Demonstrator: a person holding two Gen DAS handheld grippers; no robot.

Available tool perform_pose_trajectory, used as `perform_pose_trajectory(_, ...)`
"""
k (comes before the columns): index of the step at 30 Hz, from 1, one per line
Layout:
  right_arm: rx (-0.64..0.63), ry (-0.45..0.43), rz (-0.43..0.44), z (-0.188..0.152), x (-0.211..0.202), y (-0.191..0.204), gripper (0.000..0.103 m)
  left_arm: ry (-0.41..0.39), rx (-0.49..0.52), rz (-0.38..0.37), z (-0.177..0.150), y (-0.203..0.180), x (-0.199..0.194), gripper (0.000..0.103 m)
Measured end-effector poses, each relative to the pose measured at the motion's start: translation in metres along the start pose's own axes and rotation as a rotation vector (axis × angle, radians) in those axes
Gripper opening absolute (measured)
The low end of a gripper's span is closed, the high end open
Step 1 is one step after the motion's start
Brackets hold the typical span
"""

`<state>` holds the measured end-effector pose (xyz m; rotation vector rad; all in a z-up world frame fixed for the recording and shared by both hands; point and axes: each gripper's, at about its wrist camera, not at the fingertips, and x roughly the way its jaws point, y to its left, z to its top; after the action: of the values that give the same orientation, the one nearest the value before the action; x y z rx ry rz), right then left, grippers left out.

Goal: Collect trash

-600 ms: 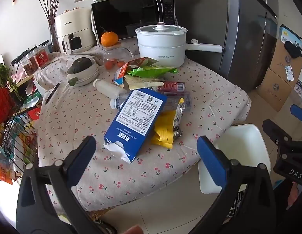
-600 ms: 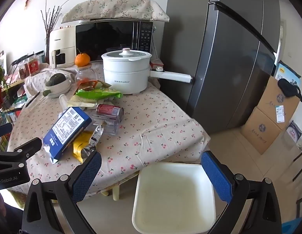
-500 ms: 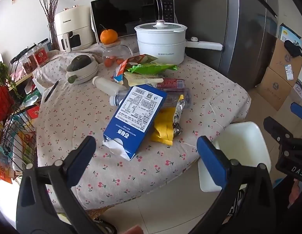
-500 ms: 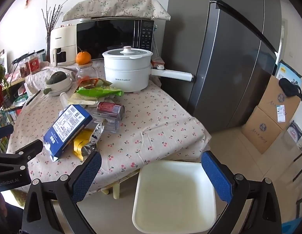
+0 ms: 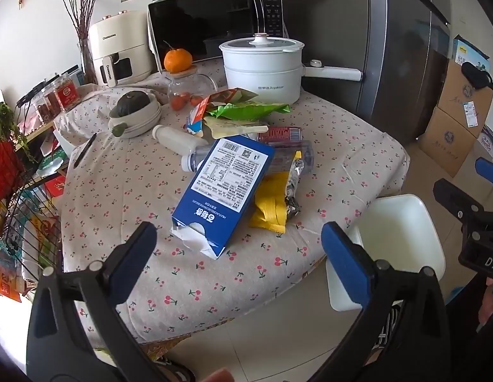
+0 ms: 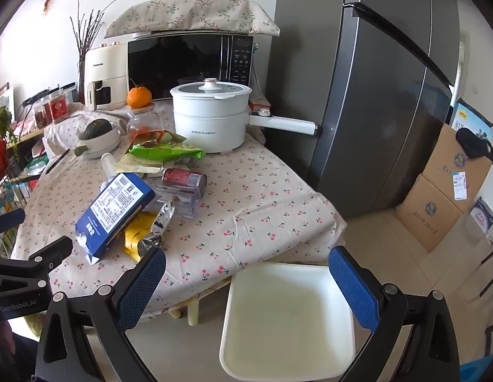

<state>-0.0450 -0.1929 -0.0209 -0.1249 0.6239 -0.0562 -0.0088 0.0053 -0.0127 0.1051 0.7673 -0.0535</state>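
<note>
Several pieces of trash are lying heaped near the middle of the tabletop, spilling toward its near edge: a torn-open blue carton [image 5: 222, 187] is resting on top, a crumpled yellow wrapper [image 5: 272, 205] is poking out from under its right side, and a clear plastic bottle [image 5: 288, 159] is lying just behind them with a red can [image 5: 280, 133] beside it. Farther back, a green snack bag [image 5: 246, 109] and a white bottle [image 5: 175, 138] are sitting in front of the white pot [image 5: 262, 65]. Everything is resting on the cherry-print tablecloth [image 5: 125, 191].

A white bin [image 6: 288, 318] is standing on the floor just below the table's near right corner, and it is looking empty, so the collecting is judged to be only beginning.

Both tools are hanging short of the table's near edge. The left gripper [image 5: 238, 248] is pointing down at the carton with its fingers spread wide and nothing between them. The right gripper [image 6: 246, 273] is hovering over the bin, fingers equally wide and gripping nothing.

Next, the left gripper is probably needing to reach forward and lower so its pads straddle the carton's narrow sides, then squeeze gently, since the torn box is likely crushing easily, before carrying it over the bin.
</note>
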Motion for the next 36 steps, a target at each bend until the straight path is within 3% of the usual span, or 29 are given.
perform_pose_trajectory(36,0.01,0.008,0.019,-0.0005,0.0,-0.0003,0.103,0.011,-0.004,-0.01,0.0001,0.001,0.0012,0.103)
